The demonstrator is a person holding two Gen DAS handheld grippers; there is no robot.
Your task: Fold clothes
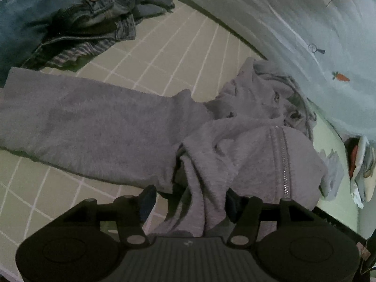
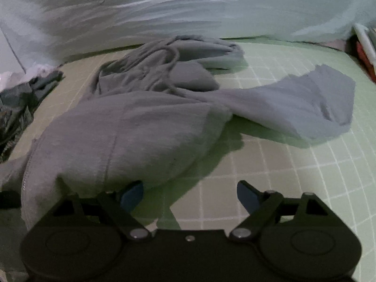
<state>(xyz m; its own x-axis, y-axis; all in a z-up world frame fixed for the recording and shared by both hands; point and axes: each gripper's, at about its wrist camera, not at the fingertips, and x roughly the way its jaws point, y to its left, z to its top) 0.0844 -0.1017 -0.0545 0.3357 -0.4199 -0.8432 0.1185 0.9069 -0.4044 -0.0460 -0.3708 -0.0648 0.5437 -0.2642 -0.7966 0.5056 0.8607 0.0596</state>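
A grey zip hoodie (image 1: 98, 127) lies crumpled on a green grid-patterned bedsheet (image 1: 178, 54). One sleeve stretches out to the left, and the zipper (image 1: 284, 162) runs down a bunched front part. My left gripper (image 1: 190, 202) stands open over the hoodie's near edge; a loose fold of grey cloth lies between its fingers, with a gap beside the left pad. In the right wrist view the hoodie (image 2: 129, 131) lies left of centre, its other sleeve (image 2: 293, 108) reaching right and its drawstring (image 2: 164, 70) at the hood. My right gripper (image 2: 190, 197) is open over bare sheet, its left finger beside the hoodie's hem.
Blue jeans (image 1: 70, 11) and a striped garment (image 1: 70, 55) are piled at the far left. A pale duvet with carrot print (image 2: 188, 11) runs along the back of the bed. Dark clothes (image 2: 18, 108) sit at the left edge. More items (image 1: 362, 164) lie off the bed's right side.
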